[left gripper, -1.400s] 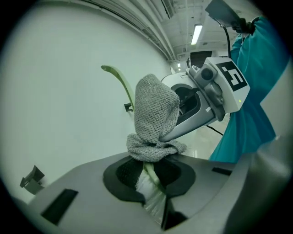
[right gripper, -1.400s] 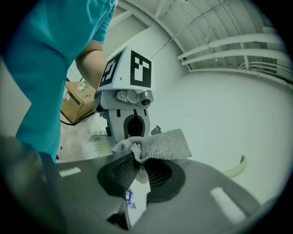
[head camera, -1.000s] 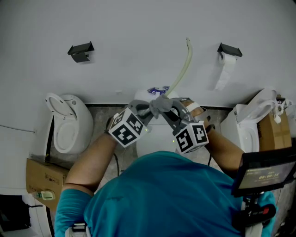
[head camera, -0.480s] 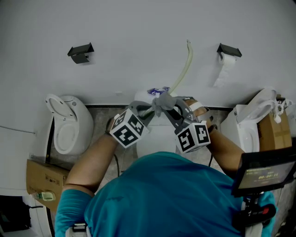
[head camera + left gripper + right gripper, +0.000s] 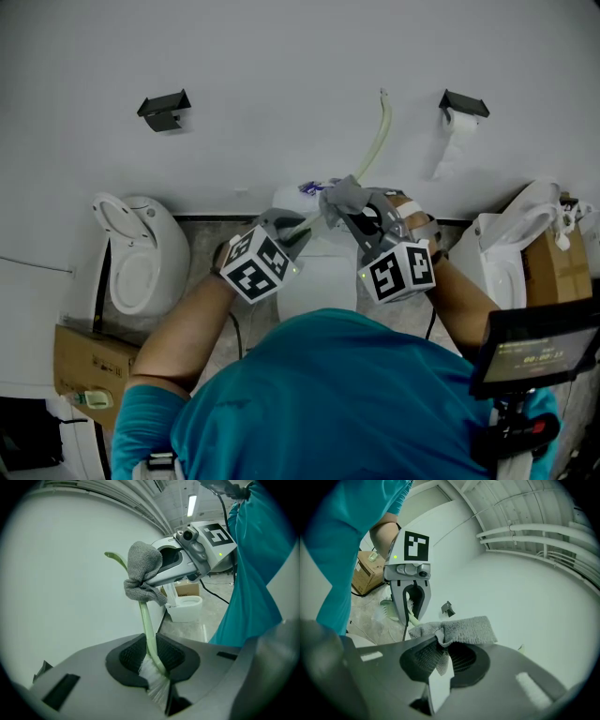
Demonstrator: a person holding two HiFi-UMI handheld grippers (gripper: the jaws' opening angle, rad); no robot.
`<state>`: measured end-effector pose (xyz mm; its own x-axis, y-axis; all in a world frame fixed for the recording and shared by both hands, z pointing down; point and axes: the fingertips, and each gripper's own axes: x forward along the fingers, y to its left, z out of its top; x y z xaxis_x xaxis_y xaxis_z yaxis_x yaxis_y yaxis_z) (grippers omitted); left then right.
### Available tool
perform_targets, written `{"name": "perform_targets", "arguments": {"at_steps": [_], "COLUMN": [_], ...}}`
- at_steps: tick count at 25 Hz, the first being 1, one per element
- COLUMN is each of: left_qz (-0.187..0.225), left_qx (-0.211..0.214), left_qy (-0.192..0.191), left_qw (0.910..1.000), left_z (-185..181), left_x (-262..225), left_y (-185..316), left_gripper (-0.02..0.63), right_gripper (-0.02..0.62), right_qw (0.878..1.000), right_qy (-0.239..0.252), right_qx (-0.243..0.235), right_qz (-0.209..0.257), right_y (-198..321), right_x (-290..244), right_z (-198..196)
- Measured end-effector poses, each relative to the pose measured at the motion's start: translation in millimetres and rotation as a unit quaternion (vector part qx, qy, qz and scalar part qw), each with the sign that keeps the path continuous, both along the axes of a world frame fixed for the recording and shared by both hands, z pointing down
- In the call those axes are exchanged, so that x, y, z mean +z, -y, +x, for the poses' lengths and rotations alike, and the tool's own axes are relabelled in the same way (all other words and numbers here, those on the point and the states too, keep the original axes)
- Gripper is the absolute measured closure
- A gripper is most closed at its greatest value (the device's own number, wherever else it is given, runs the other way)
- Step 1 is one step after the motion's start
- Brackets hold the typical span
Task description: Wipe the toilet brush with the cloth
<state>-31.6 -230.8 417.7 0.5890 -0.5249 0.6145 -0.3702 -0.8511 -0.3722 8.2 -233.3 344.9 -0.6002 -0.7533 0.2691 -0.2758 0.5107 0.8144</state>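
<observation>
A pale green toilet brush handle (image 5: 371, 141) slants up against the white wall. My left gripper (image 5: 289, 228) is shut on its lower end, just above the white bristles (image 5: 157, 682); the handle (image 5: 146, 620) runs out between the pads. A grey cloth (image 5: 339, 196) is wrapped round the handle a little above the left jaws. My right gripper (image 5: 345, 204) is shut on that cloth (image 5: 461, 629). In the left gripper view the cloth (image 5: 142, 571) bunches round the stem, with the bent handle tip showing behind it. The right gripper view shows the left gripper (image 5: 410, 597) beyond the cloth.
A white toilet (image 5: 314, 277) stands right below the grippers, with others at the left (image 5: 136, 248) and right (image 5: 506, 248). On the wall hang a black holder (image 5: 164, 105) and a paper roll holder (image 5: 464, 103). A cardboard box (image 5: 89, 361) sits lower left.
My right gripper has slid the cloth up along the brush handle, away from the left jaws. The left gripper and the brush have stayed put.
</observation>
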Motion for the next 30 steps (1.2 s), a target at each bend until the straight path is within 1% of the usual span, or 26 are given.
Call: {"name": "perform_targets", "arguments": {"at_steps": [13, 20, 30], "left_qz": [0.019, 0.031, 0.059], "left_qx": [0.025, 0.052, 0.082], "left_qy": [0.015, 0.008, 0.016], "left_qw": [0.9994, 0.9981, 0.9948], "left_z": [-7.2, -10.3, -16.1], "left_x": [4.9, 5.2, 8.9], "left_y": [-4.6, -9.3, -12.8], "left_gripper": [0.535, 0.535, 0.535], "right_gripper": [0.56, 0.56, 0.56], "right_qw": [0.999, 0.999, 0.998], "right_qy": [0.006, 0.008, 0.016], "right_qx": [0.027, 0.029, 0.041], "right_qz": [0.02, 0.034, 0.052], "right_y": [10.9, 10.4, 12.2], "right_x": [-21.0, -34.5, -52.6], "right_z": [24.1, 33.3, 48.8]}}
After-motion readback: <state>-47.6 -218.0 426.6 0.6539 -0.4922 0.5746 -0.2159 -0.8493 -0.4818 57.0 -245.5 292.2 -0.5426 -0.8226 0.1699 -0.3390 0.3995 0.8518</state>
